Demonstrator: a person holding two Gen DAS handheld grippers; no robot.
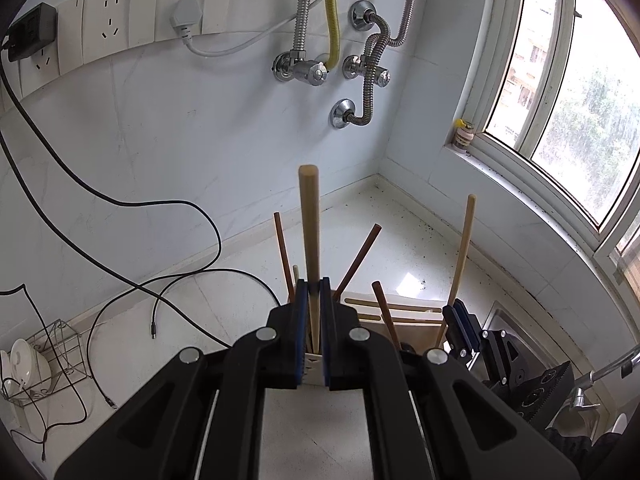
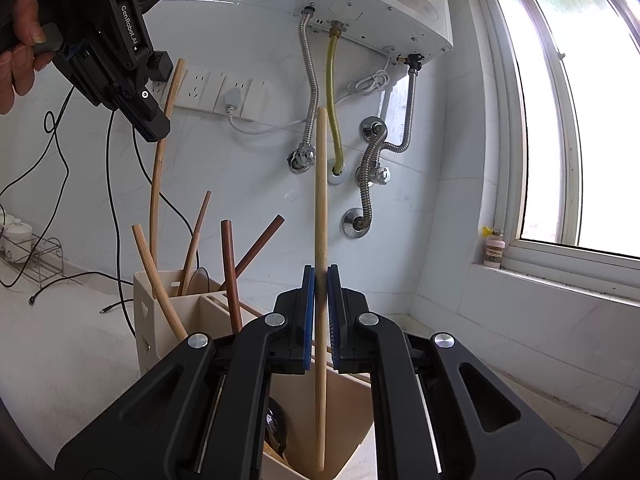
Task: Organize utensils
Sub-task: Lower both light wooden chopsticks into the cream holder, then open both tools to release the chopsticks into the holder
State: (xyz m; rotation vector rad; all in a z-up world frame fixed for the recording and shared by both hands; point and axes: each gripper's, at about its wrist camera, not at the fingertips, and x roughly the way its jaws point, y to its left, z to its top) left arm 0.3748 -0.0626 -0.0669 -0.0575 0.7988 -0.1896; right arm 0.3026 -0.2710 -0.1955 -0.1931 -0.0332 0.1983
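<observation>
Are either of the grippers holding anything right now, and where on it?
Both are. The left gripper pinches a light wooden handle partway down its shaft, above the utensil holder. The right gripper pinches another light wooden stick around mid-shaft.

Both grippers, the left gripper (image 1: 314, 308) and the right gripper (image 2: 320, 300), are matt black plastic with blue ribbed pads. The pale utensil handle (image 2: 321, 216) looks like smooth bare wood. The utensil holder (image 2: 160, 312) is matt cream plastic. The wall hoses (image 2: 310, 92) are shiny corrugated metal.
</observation>
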